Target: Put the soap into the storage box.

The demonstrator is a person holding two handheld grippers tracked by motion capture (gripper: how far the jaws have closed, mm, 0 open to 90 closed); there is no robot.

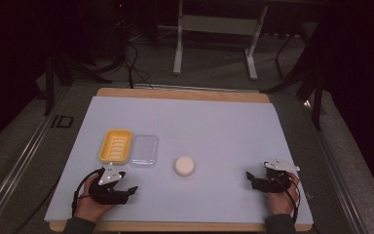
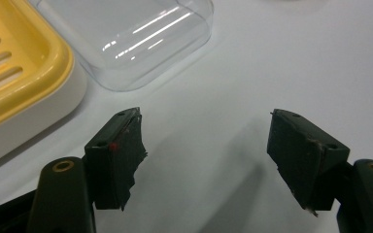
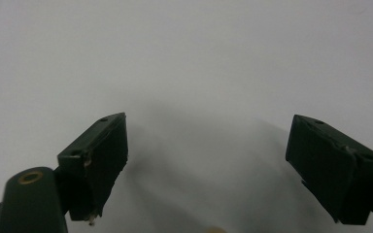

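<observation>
Both grippers' jaws stand apart; yellow soap dish (image 1: pixel 115 145) sits empty, touching clear lid (image 1: pixel 143 151), soap (image 1: pixel 184 165) nearby.

– What does the room look like around the table (image 1: pixel 185 93)?

– It is quite dark. The table has a wooden edge and a pale white sheet (image 1: pixel 214 122) covers its top. The floor (image 1: pixel 214 63) beyond it is grey, like carpet.

– Is there furniture behind?

– Yes, at the far side stands a white frame with two legs (image 1: pixel 214 29). Black cables (image 1: pixel 131 58) lie on the floor at the far left. A metal rail (image 1: pixel 17 161) runs along the left side.
</observation>
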